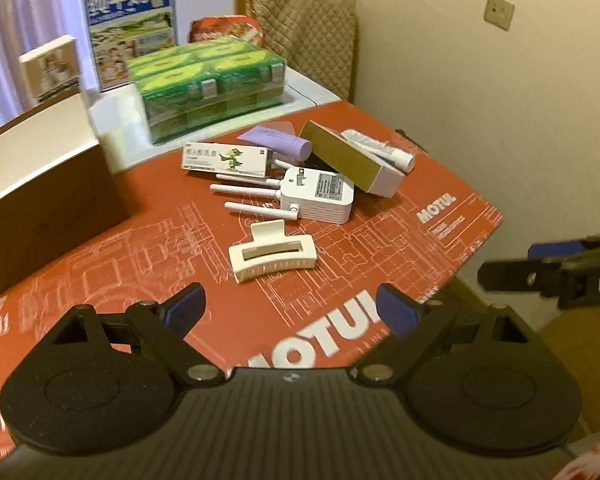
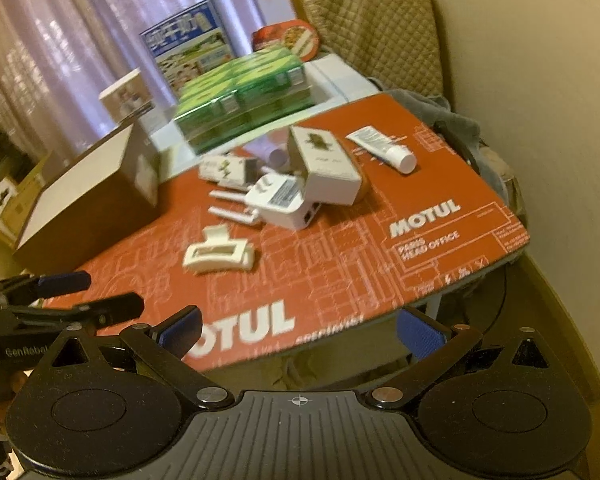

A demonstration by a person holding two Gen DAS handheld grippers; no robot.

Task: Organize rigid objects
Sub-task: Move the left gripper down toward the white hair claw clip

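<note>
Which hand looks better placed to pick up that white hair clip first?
Left, probably. The hair clip lies just ahead of the open left gripper; the open right gripper hangs off the mat's edge.

The mat (image 1: 380, 240) is red with white line drawings; the hair claw (image 1: 272, 256) cream, the router (image 1: 316, 196) white, the tube (image 1: 280, 140) lilac.

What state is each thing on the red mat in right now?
Hair clip: shut, lying flat, apart from the pile.
Router: unplugged, prongs up.
White tube: capped, lying down.
Brown box: open.
Left tool: open, empty.
Right tool: open, empty.
</note>
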